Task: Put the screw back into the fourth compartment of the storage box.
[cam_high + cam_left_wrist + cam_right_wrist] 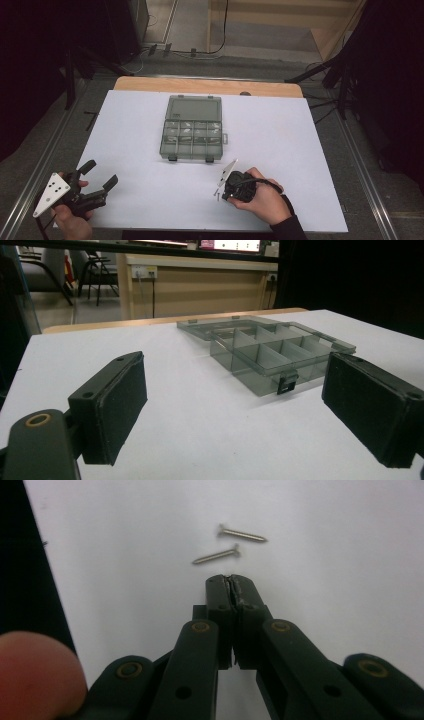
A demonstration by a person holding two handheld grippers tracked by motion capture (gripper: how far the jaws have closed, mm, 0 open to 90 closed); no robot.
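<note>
The right tongs point(231, 580) are closed on nothing, just short of two screws point(227, 545) on the white worktop point(300, 150). The left tongs point(235, 405) gape open, facing the open organiser box point(275, 350).

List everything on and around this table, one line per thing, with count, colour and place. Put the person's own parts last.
Table: one, white top with a wooden far edge, centre of the high view.
Compartment box: one, smoky grey, see-through, lid open, on the far middle of the table.
Screws: two, silver, lying apart on the table just ahead of the right hand-held gripper.
Stands: dark legs on the floor at both far corners; count unclear.
Left hand-held gripper: one, black, near left corner, jaws open, nothing between them.
Right hand-held gripper: one, black, near right, jaws shut, holding nothing.
Hands: two, at the near edge.
</note>
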